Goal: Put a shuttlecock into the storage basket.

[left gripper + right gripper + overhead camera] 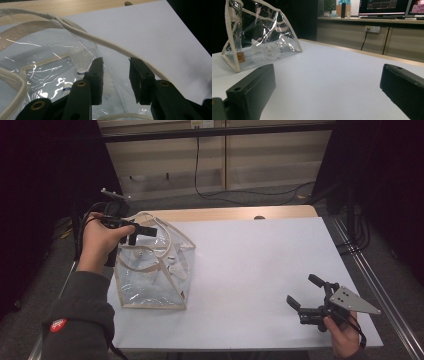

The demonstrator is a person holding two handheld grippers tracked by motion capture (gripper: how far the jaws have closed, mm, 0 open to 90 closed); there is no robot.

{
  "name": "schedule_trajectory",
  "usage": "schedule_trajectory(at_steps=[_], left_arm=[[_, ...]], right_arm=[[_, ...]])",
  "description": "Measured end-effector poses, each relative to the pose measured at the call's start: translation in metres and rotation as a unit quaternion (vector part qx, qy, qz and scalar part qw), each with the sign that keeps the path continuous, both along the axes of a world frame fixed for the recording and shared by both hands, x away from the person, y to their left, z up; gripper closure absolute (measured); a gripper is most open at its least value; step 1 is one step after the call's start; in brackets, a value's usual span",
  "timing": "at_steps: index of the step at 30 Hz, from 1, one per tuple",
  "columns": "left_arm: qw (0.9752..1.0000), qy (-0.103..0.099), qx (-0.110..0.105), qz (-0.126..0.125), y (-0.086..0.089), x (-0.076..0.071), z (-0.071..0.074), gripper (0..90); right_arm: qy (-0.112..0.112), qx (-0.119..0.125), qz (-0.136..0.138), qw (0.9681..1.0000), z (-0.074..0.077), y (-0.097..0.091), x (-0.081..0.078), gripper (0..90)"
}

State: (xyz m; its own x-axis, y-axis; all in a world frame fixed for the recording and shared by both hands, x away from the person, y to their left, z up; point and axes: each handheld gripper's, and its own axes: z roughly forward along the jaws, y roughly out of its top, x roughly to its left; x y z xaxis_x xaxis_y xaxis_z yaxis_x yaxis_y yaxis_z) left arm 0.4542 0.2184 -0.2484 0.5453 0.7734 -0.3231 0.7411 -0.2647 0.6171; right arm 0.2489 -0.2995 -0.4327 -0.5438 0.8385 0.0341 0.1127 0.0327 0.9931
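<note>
Left hand-held gripper part-open, empty, over clear bag.

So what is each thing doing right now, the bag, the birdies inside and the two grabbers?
Bag: clear, standing on the table, top open.
Shuttlecocks: lying inside the bag.
Strap: loose, passing just beyond the left gripper's jaws.
Left gripper: at the bag's top, jaws apart, nothing pinched.
Right gripper: away from the bag, jaws wide open, empty.
</note>
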Motion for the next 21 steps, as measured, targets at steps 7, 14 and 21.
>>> schedule_trajectory(at_steps=[7,14,21], left_arm=[[0.9994,-0.010,-0.025,-0.019,-0.002,-0.010,0.011,58.9],[0.9982,-0.009,-0.045,-0.038,-0.004,-0.018,0.014,51.9],[0.9971,-0.008,-0.057,-0.049,-0.003,-0.024,0.012,45.1]], right_arm=[[0.000,0.000,0.000,1.0000,0.000,0.001,0.000,0.0],[-0.001,-0.004,0.003,1.0000,0.000,0.003,0.001,0.0],[0.000,-0.008,-0.001,1.0000,-0.001,0.001,0.001,0.0]])
